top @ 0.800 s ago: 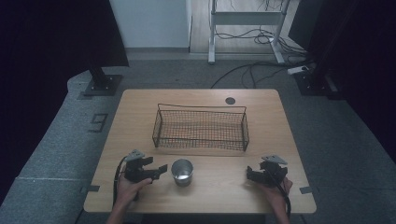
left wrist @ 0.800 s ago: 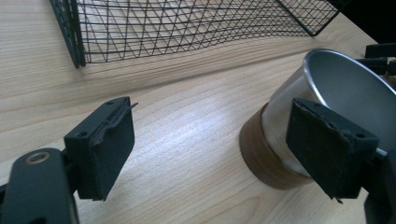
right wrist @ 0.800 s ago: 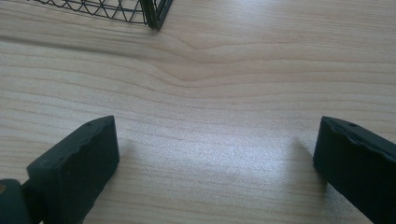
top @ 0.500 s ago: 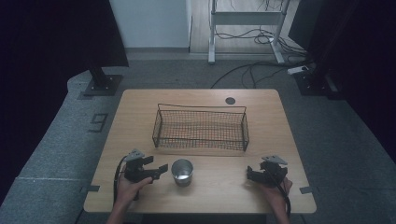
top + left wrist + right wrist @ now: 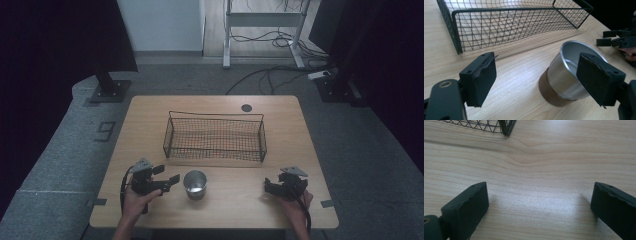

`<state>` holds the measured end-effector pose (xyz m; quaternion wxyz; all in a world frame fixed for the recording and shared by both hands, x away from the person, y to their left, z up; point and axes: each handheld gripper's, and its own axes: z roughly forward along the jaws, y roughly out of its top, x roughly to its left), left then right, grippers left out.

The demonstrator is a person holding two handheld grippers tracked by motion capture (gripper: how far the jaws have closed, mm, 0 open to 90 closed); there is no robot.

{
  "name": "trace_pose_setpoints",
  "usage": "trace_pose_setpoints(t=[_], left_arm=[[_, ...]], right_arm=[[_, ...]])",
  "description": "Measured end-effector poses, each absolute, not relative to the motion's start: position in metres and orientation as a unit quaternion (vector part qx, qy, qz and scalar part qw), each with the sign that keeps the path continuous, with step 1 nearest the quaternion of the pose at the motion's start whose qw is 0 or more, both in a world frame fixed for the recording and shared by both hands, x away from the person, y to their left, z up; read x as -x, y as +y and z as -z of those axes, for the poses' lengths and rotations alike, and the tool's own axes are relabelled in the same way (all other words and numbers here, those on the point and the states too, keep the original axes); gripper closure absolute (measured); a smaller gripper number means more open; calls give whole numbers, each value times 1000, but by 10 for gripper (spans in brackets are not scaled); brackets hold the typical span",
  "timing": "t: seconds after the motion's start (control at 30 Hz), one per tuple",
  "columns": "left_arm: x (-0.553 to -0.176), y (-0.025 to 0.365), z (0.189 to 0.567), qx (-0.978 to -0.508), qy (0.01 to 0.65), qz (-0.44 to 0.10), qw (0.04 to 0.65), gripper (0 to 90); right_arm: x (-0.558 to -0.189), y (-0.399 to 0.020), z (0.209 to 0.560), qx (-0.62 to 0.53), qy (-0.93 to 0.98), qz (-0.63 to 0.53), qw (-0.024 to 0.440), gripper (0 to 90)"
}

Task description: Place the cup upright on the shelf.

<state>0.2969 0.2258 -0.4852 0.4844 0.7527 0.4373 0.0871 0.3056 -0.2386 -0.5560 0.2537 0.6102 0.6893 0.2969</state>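
Steel cup (image 5: 195, 184) stands upright on desk (image 5: 150, 120) just before the wire basket (image 5: 215, 136), left gripper (image 5: 167, 181) beside it, jaws apart as if lining up a grasp; right gripper (image 5: 268, 187) well apart, jaws apart, empty.

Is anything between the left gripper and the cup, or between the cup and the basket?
Nothing visible. The left gripper, jaws open, faces the cup across bare table. Between cup and basket lies only bare wood, though the basket's near wall must be cleared.
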Motion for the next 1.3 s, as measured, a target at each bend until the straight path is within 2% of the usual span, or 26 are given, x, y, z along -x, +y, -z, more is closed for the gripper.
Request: trace_pose_setpoints(t=[0.83, 1.3], left_arm=[[-286, 206, 473, -763, 408, -84, 494, 142], [-282, 184, 475, -779, 392, -89, 480, 75]], right_arm=[[-305, -239, 556, -609, 689, -298, 254, 34], [-305, -239, 556, -609, 690, -298, 254, 35]])
